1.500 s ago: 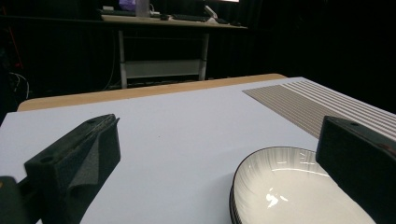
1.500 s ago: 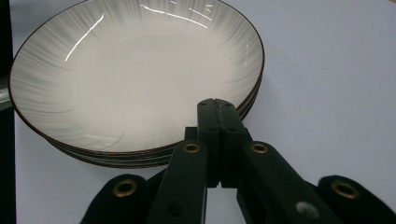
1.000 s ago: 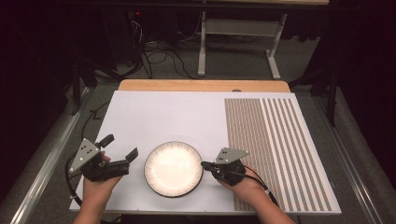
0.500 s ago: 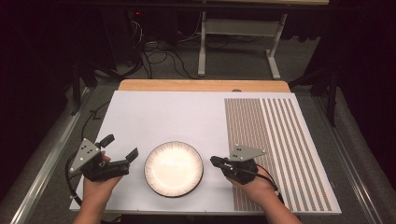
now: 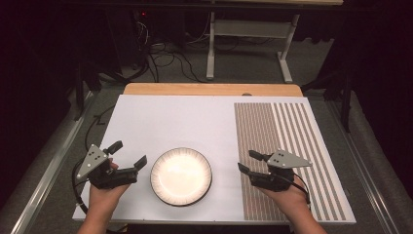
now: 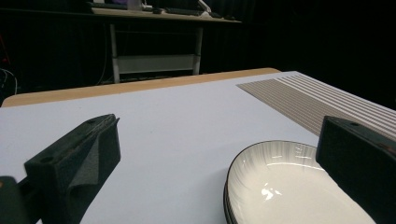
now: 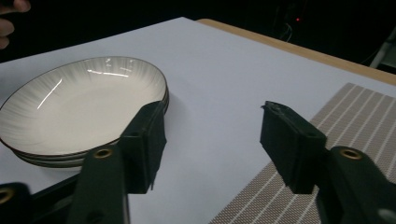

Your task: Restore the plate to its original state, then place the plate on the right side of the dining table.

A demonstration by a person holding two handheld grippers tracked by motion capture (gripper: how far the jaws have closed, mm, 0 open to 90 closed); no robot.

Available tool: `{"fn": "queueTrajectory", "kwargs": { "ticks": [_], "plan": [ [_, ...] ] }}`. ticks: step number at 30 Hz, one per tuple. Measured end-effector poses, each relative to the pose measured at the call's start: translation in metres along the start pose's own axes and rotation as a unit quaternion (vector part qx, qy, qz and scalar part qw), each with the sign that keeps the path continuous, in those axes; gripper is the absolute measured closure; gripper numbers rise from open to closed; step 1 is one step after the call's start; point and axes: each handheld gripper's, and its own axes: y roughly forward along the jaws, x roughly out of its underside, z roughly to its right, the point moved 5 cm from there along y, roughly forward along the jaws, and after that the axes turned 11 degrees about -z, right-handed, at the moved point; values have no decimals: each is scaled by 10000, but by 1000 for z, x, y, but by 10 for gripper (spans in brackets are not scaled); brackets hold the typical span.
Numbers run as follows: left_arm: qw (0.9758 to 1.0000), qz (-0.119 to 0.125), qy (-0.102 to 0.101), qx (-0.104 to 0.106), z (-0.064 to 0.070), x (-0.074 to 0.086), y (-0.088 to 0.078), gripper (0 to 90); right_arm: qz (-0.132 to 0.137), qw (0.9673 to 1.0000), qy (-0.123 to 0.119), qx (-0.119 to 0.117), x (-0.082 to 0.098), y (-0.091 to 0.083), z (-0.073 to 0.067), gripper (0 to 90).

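Observation:
A stack of white plates (image 5: pixel 181 176) with dark rims sits near the front middle of the white tabletop (image 5: pixel 185 122). My left gripper (image 5: pixel 129 153) stands open just left of the stack, with nothing between its jaws; in the left gripper view the plates (image 6: pixel 289 186) lie ahead to the right, partly behind the right jaw. My right gripper (image 5: pixel 245 160) is to the right of the stack, apart from it, over the edge of the striped mat. Its jaws have just been opening and hold nothing. In the right gripper view (image 7: pixel 217 130) the plates (image 7: pixel 79 107) lie beyond its left jaw.
A brown and white striped mat (image 5: pixel 287 156) covers the right part of the table. A wooden strip (image 5: pixel 209 89) runs along the far edge. Beyond it are a metal stand (image 5: pixel 246 34) and cables on the floor. The person's other hand (image 7: pixel 9 18) shows at the top left of the right gripper view.
My right gripper has moved right, away from the plates' right rim, and its jaws have opened. The left gripper and the plates have stayed put.

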Motion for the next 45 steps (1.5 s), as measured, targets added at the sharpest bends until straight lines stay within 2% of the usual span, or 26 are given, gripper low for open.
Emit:
{"fn": "queueTrajectory", "kwargs": {
  "ticks": [6,10,12,14,25,27,28,29,33,37,40,44,45],
  "plan": [
    [9999,-78,100,33,6,0,1,0,315,9991,235,131,3,-13,11,191],
    [9999,-77,148,38,10,0,0,0,327,9987,314,249,2,-11,12,5],
    [9999,-89,136,43,10,0,1,0,331,9984,353,283,2,-11,12,5],
    [9999,-91,127,51,10,0,2,0,323,9987,271,287,3,-10,13,5],
    [9998,-78,132,115,11,-1,6,0,340,9985,231,371,3,-13,13,6],
    [9998,-65,97,132,10,0,6,0,323,9986,244,354,2,-12,12,30],
    [9998,-73,96,142,9,0,6,0,372,9984,144,403,2,-12,12,52],
    [9998,-74,99,144,9,0,6,0,359,9985,147,391,1,-12,12,111],
    [9998,-69,27,184,8,1,5,1,320,9989,104,336,1,-10,8,211],
    [9998,-87,92,159,10,1,4,3,216,9993,23,297,0,-8,3,339],
    [9998,-101,126,152,11,0,3,4,263,9994,-19,241,-3,-7,-1,453],
    [9998,-94,139,145,13,0,4,4,204,9995,-145,203,-6,-4,-7,636],
    [9997,-121,147,151,13,0,4,4,175,9995,-155,217,-6,-3,-8,657]
  ]
}}
